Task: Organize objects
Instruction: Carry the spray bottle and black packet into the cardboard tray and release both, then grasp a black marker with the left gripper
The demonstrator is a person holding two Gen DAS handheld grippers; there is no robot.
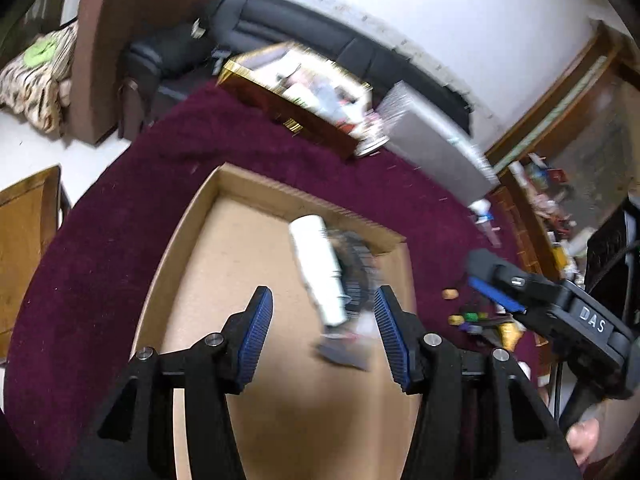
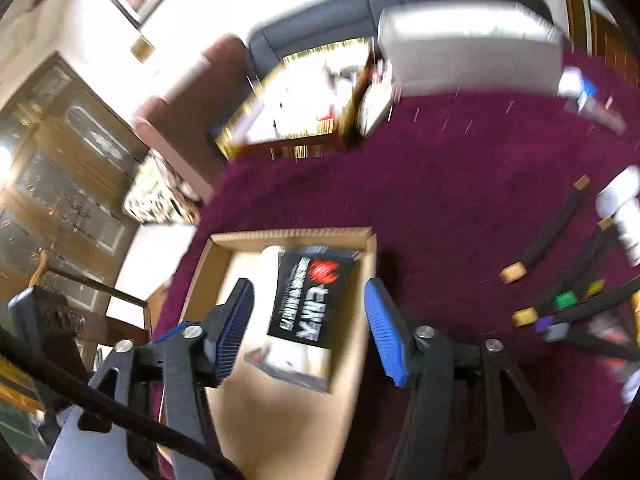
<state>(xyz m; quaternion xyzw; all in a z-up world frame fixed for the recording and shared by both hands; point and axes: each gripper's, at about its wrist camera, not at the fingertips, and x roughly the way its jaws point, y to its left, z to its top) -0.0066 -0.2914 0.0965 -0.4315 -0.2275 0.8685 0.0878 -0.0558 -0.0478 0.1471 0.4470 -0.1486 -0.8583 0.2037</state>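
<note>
A shallow cardboard box lies on a maroon cloth. Inside it are a white tube and a black printed packet, blurred by motion, with the tube at the packet's left edge. Above the box my left gripper hovers open, its blue pads clear of the tube. The right gripper is open too, and the packet seen between its fingers lies below in the box. In the left wrist view the right gripper hangs to the right of the box.
Several dark pens with coloured caps and a white bottle lie on the cloth right of the box. At the back stand a gold-edged box, a grey box and a small bottle. Sofas and cabinets surround the table.
</note>
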